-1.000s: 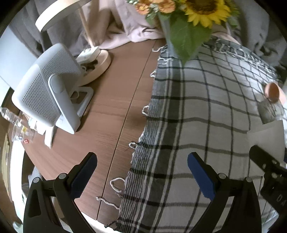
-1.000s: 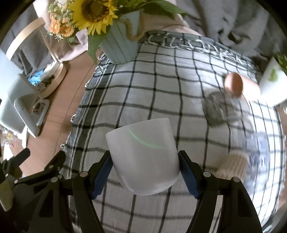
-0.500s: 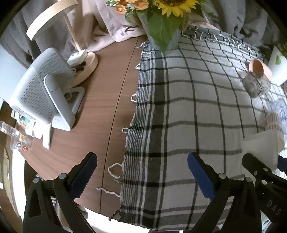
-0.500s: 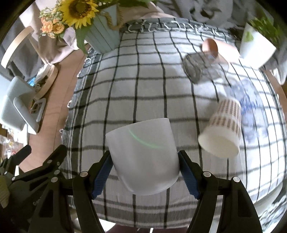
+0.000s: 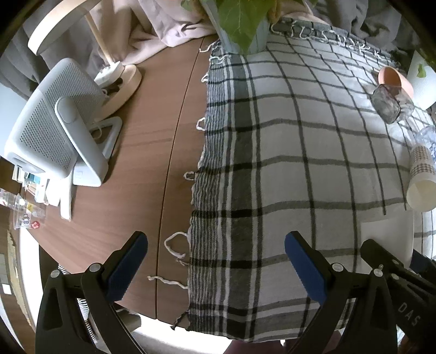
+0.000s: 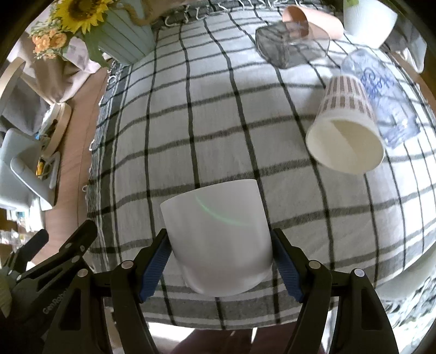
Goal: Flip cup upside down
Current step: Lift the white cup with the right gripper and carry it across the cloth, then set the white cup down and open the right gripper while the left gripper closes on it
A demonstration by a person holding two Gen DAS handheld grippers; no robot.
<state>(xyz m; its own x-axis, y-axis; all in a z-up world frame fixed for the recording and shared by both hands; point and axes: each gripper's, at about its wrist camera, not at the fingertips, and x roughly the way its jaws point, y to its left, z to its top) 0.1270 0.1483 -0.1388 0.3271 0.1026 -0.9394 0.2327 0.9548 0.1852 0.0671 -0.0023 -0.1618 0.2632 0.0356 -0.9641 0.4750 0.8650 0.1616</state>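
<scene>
My right gripper (image 6: pixel 222 258) is shut on a plain white cup (image 6: pixel 218 237), held above the near part of the checked cloth (image 6: pixel 218 122); its wider end points away from the camera. The same cup shows at the right edge of the left wrist view (image 5: pixel 387 237), with the right gripper's black frame under it. My left gripper (image 5: pixel 215 266) is open and empty, over the cloth's left fringe and the wooden table (image 5: pixel 152 141).
A patterned paper cup (image 6: pixel 346 128) lies on its side on the cloth, with a clear printed cup (image 6: pixel 381 95), a glass (image 6: pixel 286 46) and a pink cup (image 6: pixel 313 19) behind it. A flower pot (image 6: pixel 128 35) stands far left. A grey speaker (image 5: pixel 54 128) and lamp base (image 5: pixel 122 81) stand on the wood.
Both views have shifted across the table; the right view now sits closer over the cloth, the lying cups larger. The white cup stays gripped. The left gripper stays open.
</scene>
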